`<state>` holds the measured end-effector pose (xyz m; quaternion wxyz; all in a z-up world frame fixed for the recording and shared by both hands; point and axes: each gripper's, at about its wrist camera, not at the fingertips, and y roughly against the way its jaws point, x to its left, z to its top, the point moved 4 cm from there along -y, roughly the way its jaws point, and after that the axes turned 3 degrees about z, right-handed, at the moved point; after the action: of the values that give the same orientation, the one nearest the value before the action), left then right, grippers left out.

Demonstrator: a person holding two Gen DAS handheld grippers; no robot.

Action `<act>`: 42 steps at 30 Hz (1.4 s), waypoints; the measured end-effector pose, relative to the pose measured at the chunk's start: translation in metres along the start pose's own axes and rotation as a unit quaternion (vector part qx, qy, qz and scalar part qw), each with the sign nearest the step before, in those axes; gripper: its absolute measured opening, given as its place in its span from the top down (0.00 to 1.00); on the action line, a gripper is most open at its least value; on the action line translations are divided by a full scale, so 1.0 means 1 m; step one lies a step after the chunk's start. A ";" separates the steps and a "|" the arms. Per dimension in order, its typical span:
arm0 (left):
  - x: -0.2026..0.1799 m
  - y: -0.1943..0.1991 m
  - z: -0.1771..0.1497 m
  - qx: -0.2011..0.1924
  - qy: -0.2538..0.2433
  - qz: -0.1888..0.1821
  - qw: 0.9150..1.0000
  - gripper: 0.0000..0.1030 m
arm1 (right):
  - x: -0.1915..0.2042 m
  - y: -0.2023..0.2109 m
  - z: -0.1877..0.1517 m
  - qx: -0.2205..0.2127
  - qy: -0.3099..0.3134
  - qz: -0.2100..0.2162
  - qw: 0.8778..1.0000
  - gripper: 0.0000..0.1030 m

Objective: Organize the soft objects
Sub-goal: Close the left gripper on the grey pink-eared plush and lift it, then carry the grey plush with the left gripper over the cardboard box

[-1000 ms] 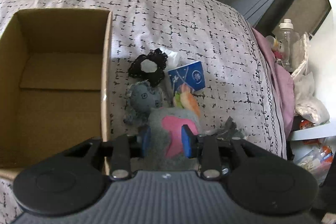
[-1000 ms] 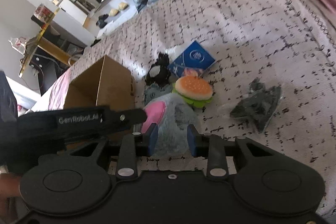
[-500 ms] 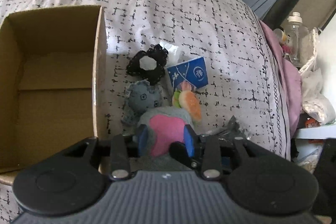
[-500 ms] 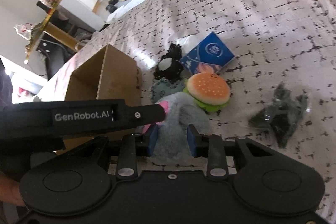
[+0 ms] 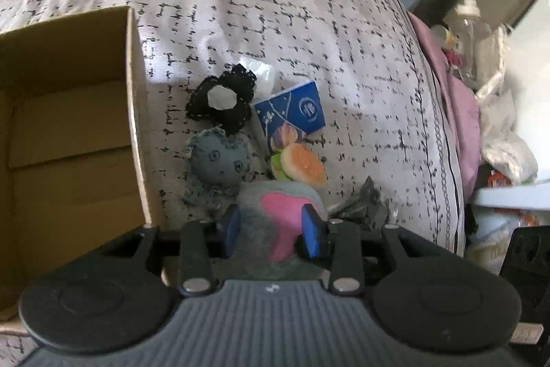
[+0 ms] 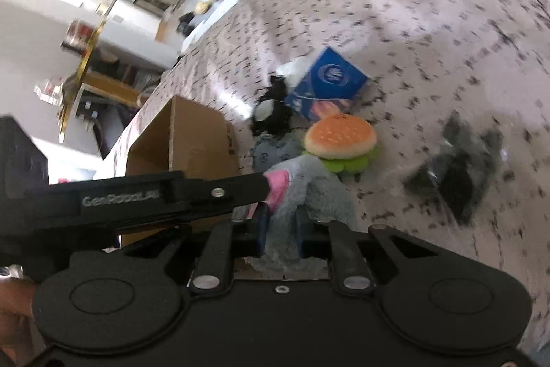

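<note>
A grey plush with a pink patch [image 5: 275, 215] lies on the patterned bed. My left gripper [image 5: 271, 226] has its blue pads on either side of it, pressed into the fur. My right gripper [image 6: 280, 226] is shut on the same grey plush [image 6: 309, 181] from the other side, and the left gripper's finger [image 6: 192, 191] crosses that view. Behind it lie a grey doll [image 5: 216, 160], a burger plush [image 5: 302, 164], a black lace piece [image 5: 223, 98] and a blue tissue pack [image 5: 295, 112]. An open cardboard box [image 5: 134, 112] stands at the left.
A dark folded item in a clear bag [image 6: 457, 160] lies to the right of the plush. The bed's right edge drops to a pink sheet [image 5: 457, 98], bottles [image 5: 474, 33] and plastic bags. Furniture and bags stand beyond the far end of the bed [image 6: 113, 23].
Both grippers have closed in on the grey plush, and the right jaws have narrowed onto its fur. Both views have shifted slightly, and the right one is blurred.
</note>
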<state>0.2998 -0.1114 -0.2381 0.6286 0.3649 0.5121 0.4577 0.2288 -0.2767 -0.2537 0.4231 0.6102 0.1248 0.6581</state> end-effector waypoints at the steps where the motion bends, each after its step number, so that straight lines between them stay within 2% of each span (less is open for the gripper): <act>1: 0.001 0.000 0.000 0.003 -0.004 -0.009 1.000 0.64 | -0.003 0.002 -0.003 -0.006 -0.007 -0.003 1.000 0.85; 7: 0.006 -0.001 0.001 -0.002 0.006 -0.046 0.999 0.65 | -0.007 0.004 -0.012 -0.044 -0.021 -0.025 0.999 0.85; 13: -0.001 0.005 -0.013 -0.029 0.005 -0.027 0.999 0.65 | -0.018 0.015 -0.018 -0.071 -0.046 -0.040 0.996 0.85; 17: -0.001 0.009 -0.022 -0.034 0.005 -0.020 0.999 0.65 | -0.022 0.021 -0.021 -0.072 -0.043 -0.049 0.995 0.85; 22: -0.010 0.011 -0.034 -0.049 -0.010 -0.004 0.999 0.65 | -0.027 0.024 -0.027 -0.080 -0.049 -0.042 0.995 0.85; 25: -0.016 0.009 -0.040 -0.066 -0.019 -0.010 0.998 0.65 | -0.028 0.025 -0.031 -0.082 -0.049 -0.034 0.995 0.85; 29: -0.011 -0.004 -0.044 -0.045 0.019 -0.022 0.999 0.67 | -0.031 0.024 -0.038 -0.082 -0.057 -0.026 0.995 0.85; 32: -0.017 -0.004 -0.050 -0.040 0.013 -0.044 0.998 0.70 | -0.027 0.025 -0.044 -0.087 -0.063 -0.004 0.994 0.87; 37: -0.027 0.011 -0.057 -0.068 -0.006 -0.033 0.997 0.70 | -0.014 0.028 -0.046 -0.095 -0.047 -0.014 0.994 0.88; 42: -0.026 0.028 -0.057 -0.085 -0.008 -0.043 0.995 0.70 | 0.000 0.038 -0.047 -0.113 -0.031 -0.008 0.993 0.88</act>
<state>0.2367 -0.1282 -0.2157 0.6808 0.2911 0.4814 0.4690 0.1706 -0.2836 -0.2382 0.4981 0.5778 0.0409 0.6453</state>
